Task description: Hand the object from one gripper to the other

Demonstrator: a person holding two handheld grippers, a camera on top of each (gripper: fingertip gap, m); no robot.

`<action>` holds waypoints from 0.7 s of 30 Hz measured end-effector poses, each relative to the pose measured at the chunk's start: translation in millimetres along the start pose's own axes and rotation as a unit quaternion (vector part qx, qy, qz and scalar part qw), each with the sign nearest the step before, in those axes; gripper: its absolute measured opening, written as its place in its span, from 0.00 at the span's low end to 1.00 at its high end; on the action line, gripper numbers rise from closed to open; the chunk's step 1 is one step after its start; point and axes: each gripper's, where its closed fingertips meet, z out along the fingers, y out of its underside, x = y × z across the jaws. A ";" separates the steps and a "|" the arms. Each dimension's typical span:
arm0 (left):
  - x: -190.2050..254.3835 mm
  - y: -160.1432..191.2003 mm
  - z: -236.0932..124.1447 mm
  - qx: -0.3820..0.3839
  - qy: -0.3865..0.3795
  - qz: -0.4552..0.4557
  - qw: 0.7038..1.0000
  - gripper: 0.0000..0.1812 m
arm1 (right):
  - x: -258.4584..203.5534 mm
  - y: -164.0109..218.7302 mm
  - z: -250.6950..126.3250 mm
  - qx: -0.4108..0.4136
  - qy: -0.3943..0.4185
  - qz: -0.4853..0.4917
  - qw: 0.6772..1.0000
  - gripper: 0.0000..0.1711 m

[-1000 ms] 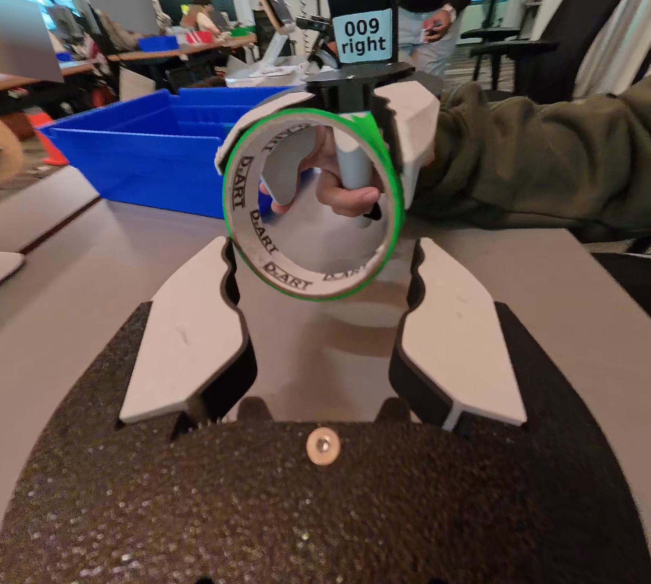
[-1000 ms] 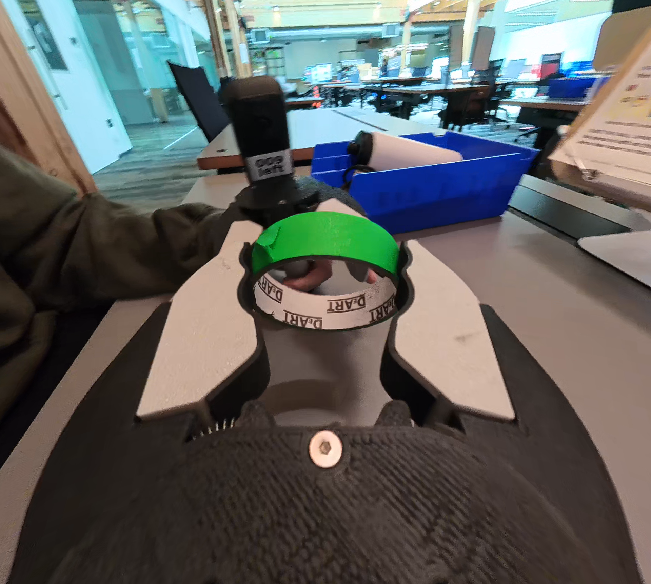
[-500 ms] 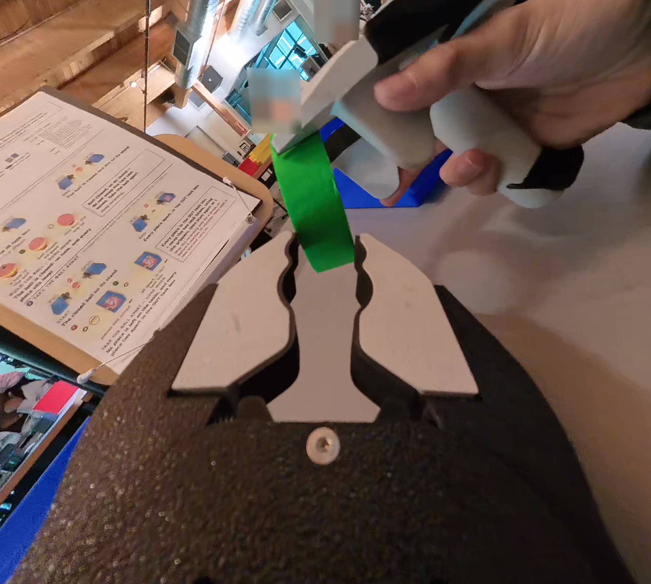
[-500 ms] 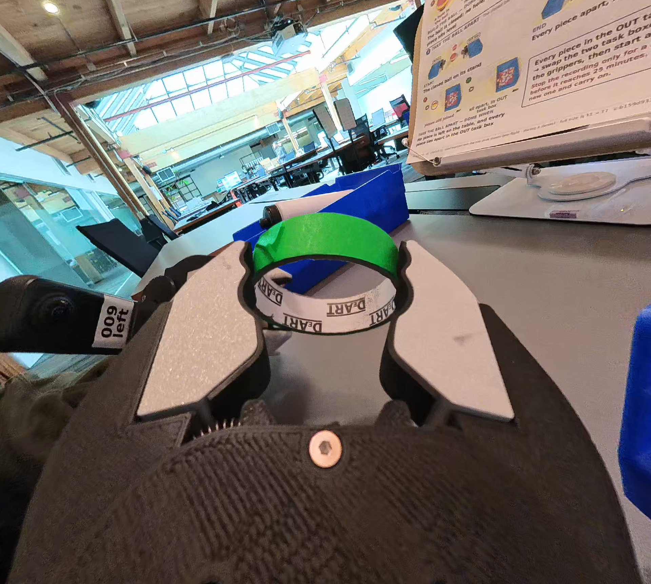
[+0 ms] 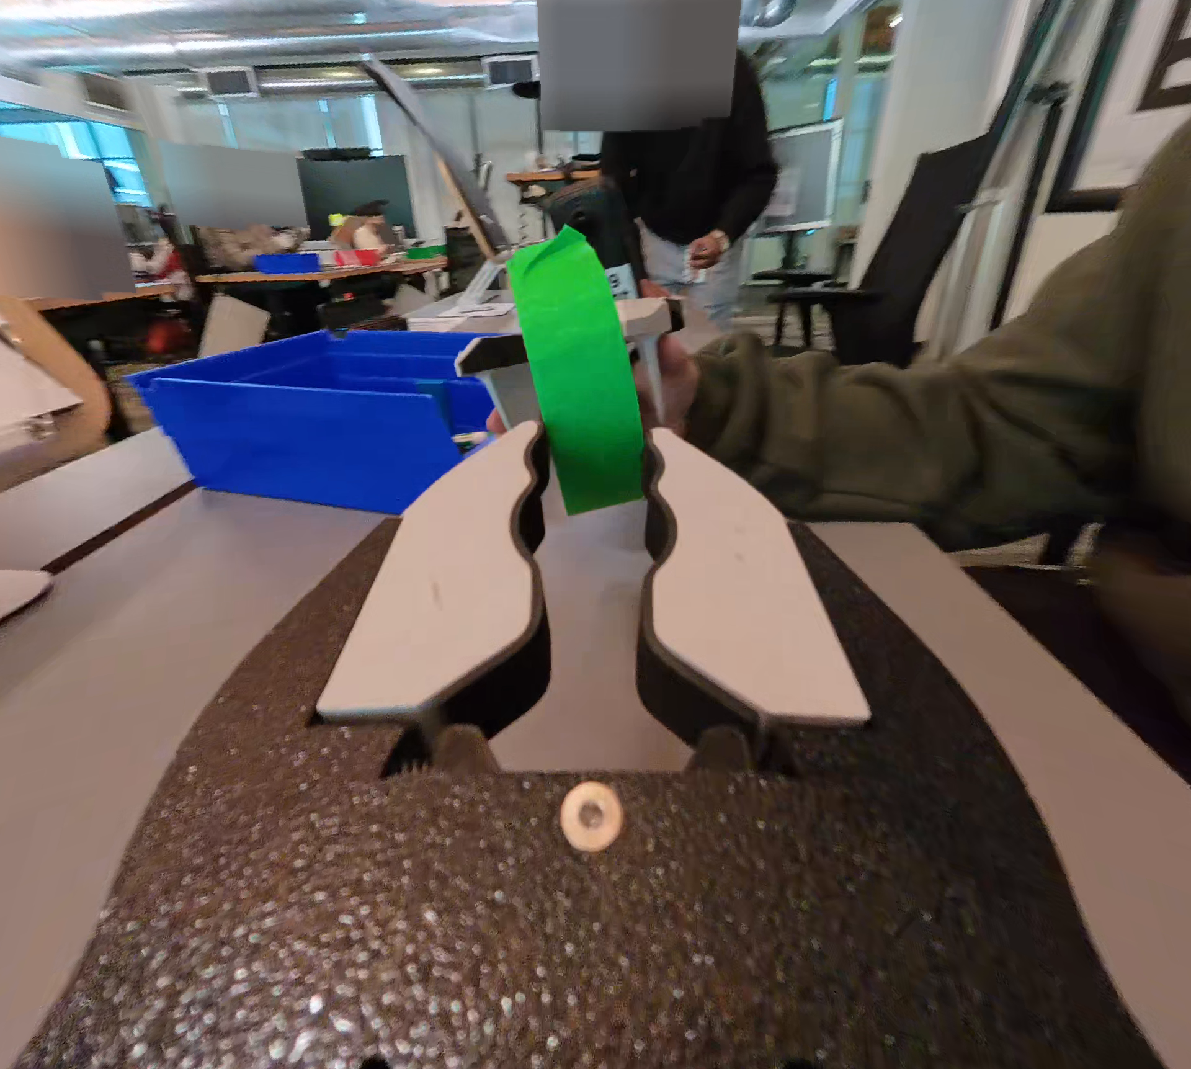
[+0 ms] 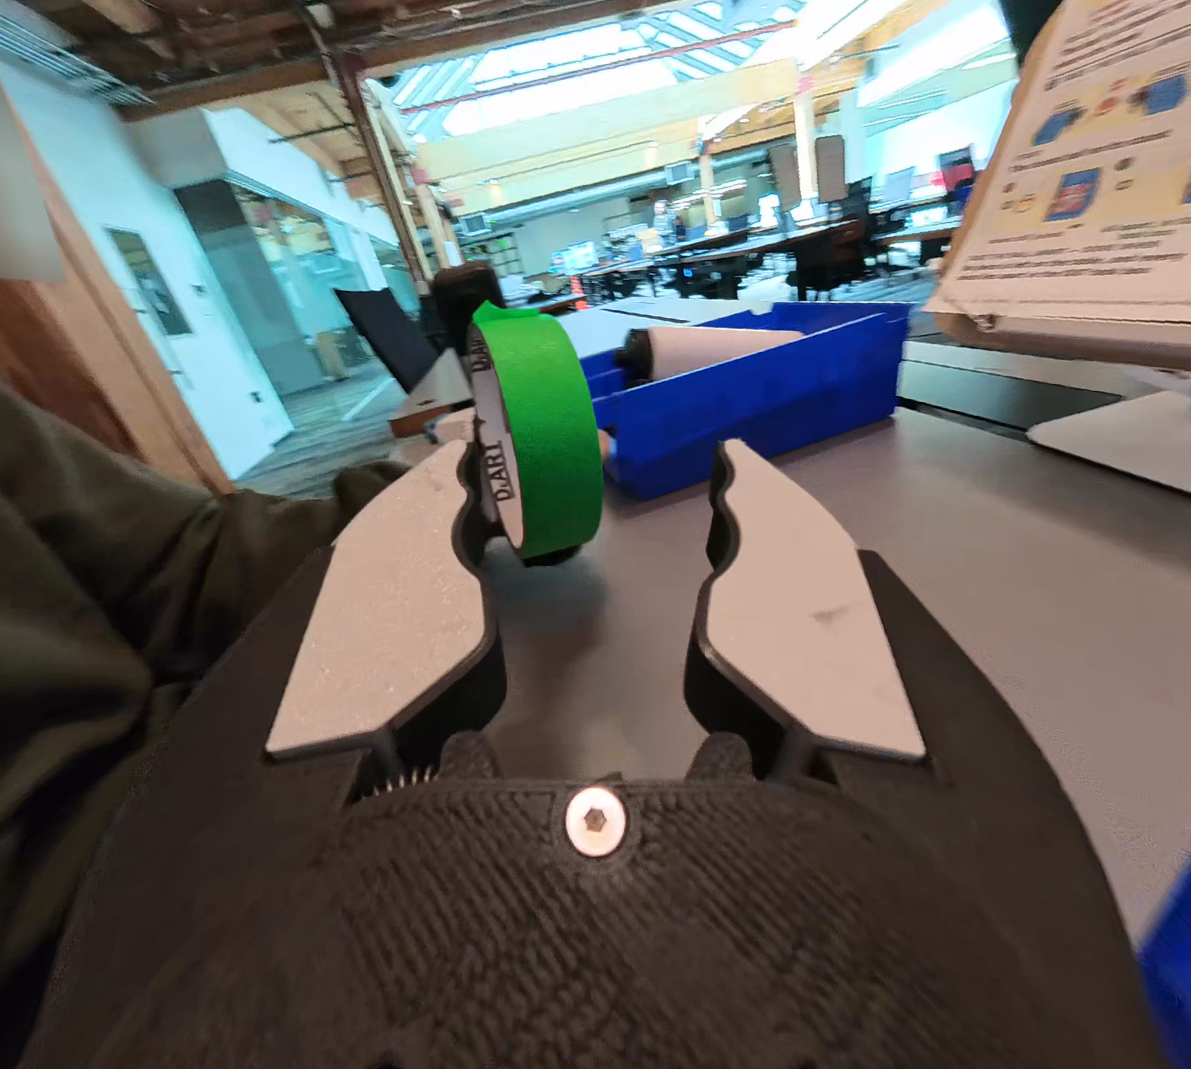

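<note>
A roll of green tape (image 5: 583, 393) with a white printed core stands edge-on above the grey table (image 5: 116, 600). My left gripper (image 5: 593, 445) is shut on its lower rim, one fingertip on each flat side. In the right wrist view the roll (image 6: 544, 438) hangs just inside the left finger of my right gripper (image 6: 593, 451), which is open and wide, with the right finger well clear. The left gripper's black housing (image 6: 461, 290) shows behind the roll. The right gripper's fingers (image 5: 648, 319) show spread apart behind the roll.
A blue bin (image 5: 309, 426) stands on the table behind the grippers and holds a white roll (image 6: 715, 351). An instruction board on a stand (image 6: 1083, 135) rises at the right. An olive sleeve (image 5: 934, 393) reaches in from the right. A person (image 5: 689, 187) stands at the back.
One second ago the right gripper held the roll and the left was open. The left shut on the rim, the right has opened, and both cameras have tilted back level.
</note>
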 end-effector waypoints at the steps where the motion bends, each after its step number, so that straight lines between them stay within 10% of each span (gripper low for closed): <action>1: 4.0 -1.7 -2.1 0.004 0.017 -0.007 1.000 0.15 | -7.7 1.6 2.0 -0.002 -0.023 0.007 1.000 0.38; 14: 15.1 4.4 -1.5 -0.008 0.059 -0.033 0.998 0.14 | -26.4 5.5 2.7 -0.021 -0.058 -0.079 0.995 0.09; 21: 21.1 6.0 -0.8 -0.016 0.079 -0.040 0.996 0.14 | -25.1 20.2 9.1 -0.060 -0.052 -0.068 0.995 0.24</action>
